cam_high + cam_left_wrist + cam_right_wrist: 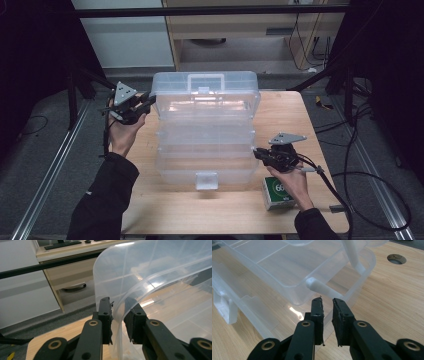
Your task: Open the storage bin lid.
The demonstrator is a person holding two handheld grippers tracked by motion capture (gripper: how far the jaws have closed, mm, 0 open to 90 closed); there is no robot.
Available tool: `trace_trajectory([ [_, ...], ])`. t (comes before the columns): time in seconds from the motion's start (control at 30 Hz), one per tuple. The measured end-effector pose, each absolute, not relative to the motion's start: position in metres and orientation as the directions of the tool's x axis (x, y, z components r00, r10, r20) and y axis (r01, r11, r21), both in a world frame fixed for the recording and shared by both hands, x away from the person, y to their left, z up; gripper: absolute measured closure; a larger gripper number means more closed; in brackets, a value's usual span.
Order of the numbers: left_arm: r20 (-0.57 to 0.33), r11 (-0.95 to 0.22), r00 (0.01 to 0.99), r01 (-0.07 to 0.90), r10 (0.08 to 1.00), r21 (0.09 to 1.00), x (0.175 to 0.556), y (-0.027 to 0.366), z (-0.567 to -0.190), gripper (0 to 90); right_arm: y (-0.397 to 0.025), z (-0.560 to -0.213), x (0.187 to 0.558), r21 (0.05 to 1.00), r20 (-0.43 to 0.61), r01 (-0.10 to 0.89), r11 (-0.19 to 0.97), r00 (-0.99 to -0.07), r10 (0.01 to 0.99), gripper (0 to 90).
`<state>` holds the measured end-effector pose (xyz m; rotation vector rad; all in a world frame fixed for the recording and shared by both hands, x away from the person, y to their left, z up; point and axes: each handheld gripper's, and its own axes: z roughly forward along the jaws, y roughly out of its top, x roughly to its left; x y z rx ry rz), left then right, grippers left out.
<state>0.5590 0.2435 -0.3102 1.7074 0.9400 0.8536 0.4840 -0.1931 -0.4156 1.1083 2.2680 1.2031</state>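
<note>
The right hand (292, 182) covered part of the green rectangular carton (276, 194) near the wooden bench's (170, 210) right front corner; its print was illegible.

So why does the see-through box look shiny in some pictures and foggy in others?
In the high view the clear box looks pale and washed out against dim surroundings. In the left gripper view its wall is very close, so it looks milky, with a bright glare streak. In the right gripper view a small white glint sits on the plastic near the jaws.

R gripper (327, 302) jaws were a bit apart, near clear plastic box (287, 270) w/ white arm (322, 288), on wood table (392, 297).
</note>
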Motion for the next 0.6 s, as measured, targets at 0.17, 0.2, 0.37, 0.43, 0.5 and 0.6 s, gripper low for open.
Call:
trace_trajectory([
  [0.17, 0.106, -0.219, 0.445, 0.212, 0.889, 0.953, 0.575, 0.242, -0.307, 77.6, -0.193, -0.416, 0.484, 0.811, 0.058, 0.479, 0.335, -0.637, 0.769, 79.1],
  [0.2, 0.105, -0.218, 0.441, 0.214, 0.891, 0.952, 0.578, 0.241, -0.306, 77.9, -0.193, -0.416, 0.484, 0.811, 0.058, 0.479, 0.335, -0.636, 0.769, 79.1],
  [0.37, 0.095, -0.208, 0.431, 0.221, 0.897, 0.953, 0.589, 0.240, -0.305, 79.8, -0.193, -0.416, 0.484, 0.811, 0.056, 0.478, 0.337, -0.638, 0.768, 79.1],
  [0.43, 0.095, -0.207, 0.428, 0.224, 0.899, 0.952, 0.592, 0.240, -0.305, 80.4, -0.193, -0.416, 0.484, 0.811, 0.058, 0.478, 0.336, -0.638, 0.768, 79.1],
  [0.5, 0.093, -0.204, 0.424, 0.224, 0.901, 0.953, 0.596, 0.239, -0.305, 81.1, -0.193, -0.416, 0.484, 0.812, 0.055, 0.477, 0.338, -0.638, 0.768, 79.0],
  [0.6, 0.095, -0.207, 0.416, 0.233, 0.904, 0.950, 0.603, 0.238, -0.305, 82.1, -0.193, -0.416, 0.484, 0.812, 0.054, 0.476, 0.339, -0.639, 0.767, 79.1],
])
